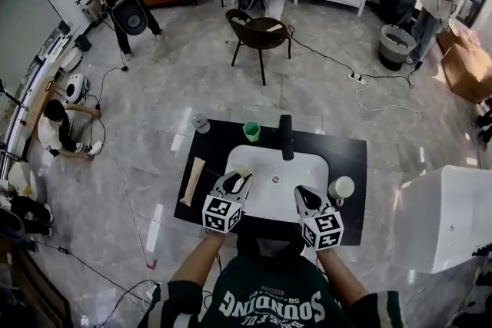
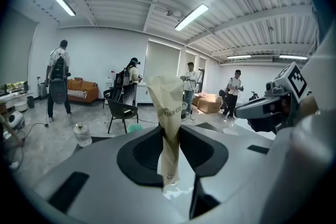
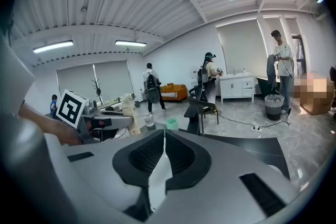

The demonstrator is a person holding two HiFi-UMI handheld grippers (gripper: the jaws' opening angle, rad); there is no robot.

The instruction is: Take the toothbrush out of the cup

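My left gripper (image 1: pixel 240 180) is over the left side of the white sink (image 1: pixel 307 165). It is shut on a beige paper sleeve (image 2: pixel 167 107) of the kind a toothbrush comes in. The sleeve stands upright between the pads and rises well above them. My right gripper (image 1: pixel 306 196) hovers over the sink's right side, shut with nothing between its jaws (image 3: pixel 163 136). A green cup (image 1: pixel 251 131) stands at the back of the black counter, left of the black faucet (image 1: pixel 286 136). A white cup (image 1: pixel 341 187) sits by the sink's right edge. I cannot see inside either cup.
A clear bottle (image 1: pixel 201 123) stands at the counter's back left corner. A long beige packet (image 1: pixel 192 180) lies along its left edge. Beyond the counter are a dark chair (image 1: pixel 257 33), floor cables and several people. A white unit (image 1: pixel 450 215) stands on the right.
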